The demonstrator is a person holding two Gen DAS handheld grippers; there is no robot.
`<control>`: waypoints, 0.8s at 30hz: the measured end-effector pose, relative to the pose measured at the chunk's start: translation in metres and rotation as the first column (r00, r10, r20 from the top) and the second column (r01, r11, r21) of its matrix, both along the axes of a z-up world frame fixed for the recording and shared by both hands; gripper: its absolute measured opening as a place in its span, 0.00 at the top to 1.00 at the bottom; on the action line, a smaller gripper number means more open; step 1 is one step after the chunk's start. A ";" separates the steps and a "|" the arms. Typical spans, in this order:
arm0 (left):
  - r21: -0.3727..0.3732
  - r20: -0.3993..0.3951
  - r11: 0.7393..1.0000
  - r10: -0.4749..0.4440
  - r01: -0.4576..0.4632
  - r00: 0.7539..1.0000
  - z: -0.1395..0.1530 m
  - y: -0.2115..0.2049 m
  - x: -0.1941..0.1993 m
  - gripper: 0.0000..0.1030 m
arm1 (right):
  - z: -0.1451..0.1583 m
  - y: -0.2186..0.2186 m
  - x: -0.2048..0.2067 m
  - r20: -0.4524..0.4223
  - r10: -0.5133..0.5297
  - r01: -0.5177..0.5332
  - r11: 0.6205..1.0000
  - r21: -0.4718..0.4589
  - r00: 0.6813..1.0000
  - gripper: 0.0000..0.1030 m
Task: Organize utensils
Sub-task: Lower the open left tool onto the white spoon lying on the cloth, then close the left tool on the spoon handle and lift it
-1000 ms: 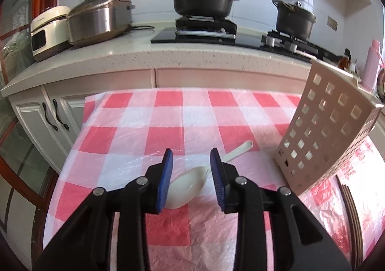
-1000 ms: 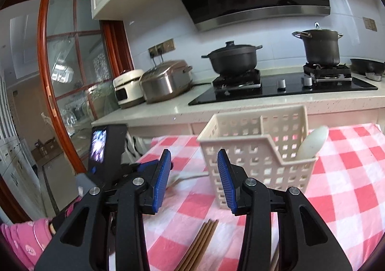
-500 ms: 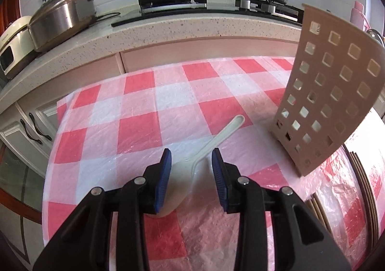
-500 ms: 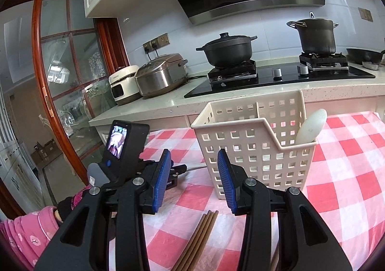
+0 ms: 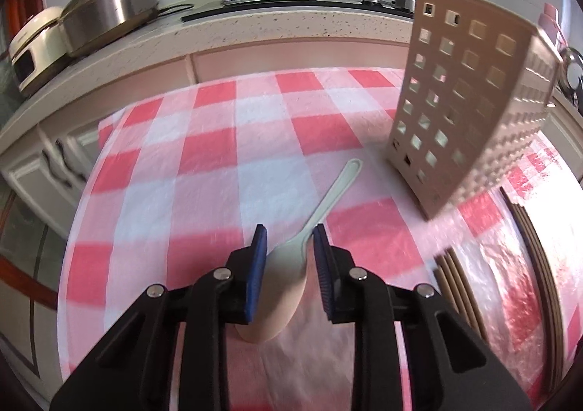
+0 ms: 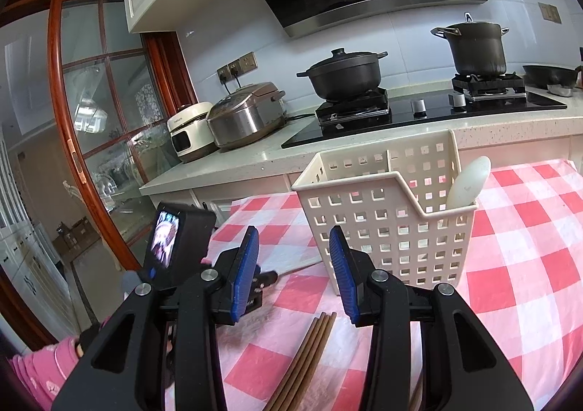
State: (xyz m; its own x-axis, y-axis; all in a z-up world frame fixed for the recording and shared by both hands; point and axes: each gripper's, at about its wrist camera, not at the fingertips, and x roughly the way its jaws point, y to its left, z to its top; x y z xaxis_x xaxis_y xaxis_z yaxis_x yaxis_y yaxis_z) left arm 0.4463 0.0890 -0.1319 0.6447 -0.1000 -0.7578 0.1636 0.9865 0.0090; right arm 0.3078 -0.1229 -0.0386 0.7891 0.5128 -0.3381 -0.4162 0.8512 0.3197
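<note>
My left gripper [image 5: 288, 239], jaws just closing and narrow, straddles the white spoon [image 5: 291, 265] by its neck so I can lift it toward the basket [image 5: 470, 112] ahead-right.

A white plastic spoon [image 5: 291, 258] lies flat on the red-and-white checked surface [image 5: 204, 155], bowl nearest the camera, handle running up and to the right toward the basket. The cream perforated basket [image 6: 386, 225] stands upright on the same surface, divided into two compartments. A second white spoon [image 6: 468, 183] stands tilted in its right compartment, bowl uppermost above the rim. Brown chopsticks [image 6: 306, 352] lie bundled side by side on the surface, in front of the basket.
</note>
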 end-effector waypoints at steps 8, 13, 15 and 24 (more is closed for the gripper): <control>-0.008 0.028 1.000 -0.020 0.020 0.999 0.010 -0.014 -0.042 0.77 | 0.003 -0.011 -0.015 0.005 0.009 -0.009 1.000 0.021 1.000 0.60; 0.011 0.001 0.999 -0.044 0.044 0.999 0.007 -0.026 -0.025 0.77 | 0.007 -0.023 -0.023 0.014 -0.013 0.013 0.999 0.035 1.000 0.60; 0.022 -0.013 0.999 -0.039 0.039 0.999 0.003 -0.029 -0.012 0.77 | 0.008 -0.029 -0.024 0.015 -0.025 0.024 0.999 0.037 1.000 0.60; 0.089 -0.056 0.992 -0.080 0.085 0.995 -0.004 -0.044 0.006 0.91 | 0.003 -0.050 -0.017 -0.012 -0.065 0.066 0.996 0.066 0.998 0.59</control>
State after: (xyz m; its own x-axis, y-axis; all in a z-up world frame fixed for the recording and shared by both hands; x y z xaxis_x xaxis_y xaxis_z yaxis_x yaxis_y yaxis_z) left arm 0.4523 0.0448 -0.1361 0.5967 -0.0807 -0.7984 0.2472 0.9650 0.0872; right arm 0.2905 -0.1727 -0.0357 0.8187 0.4817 -0.3126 -0.3568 0.8533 0.3804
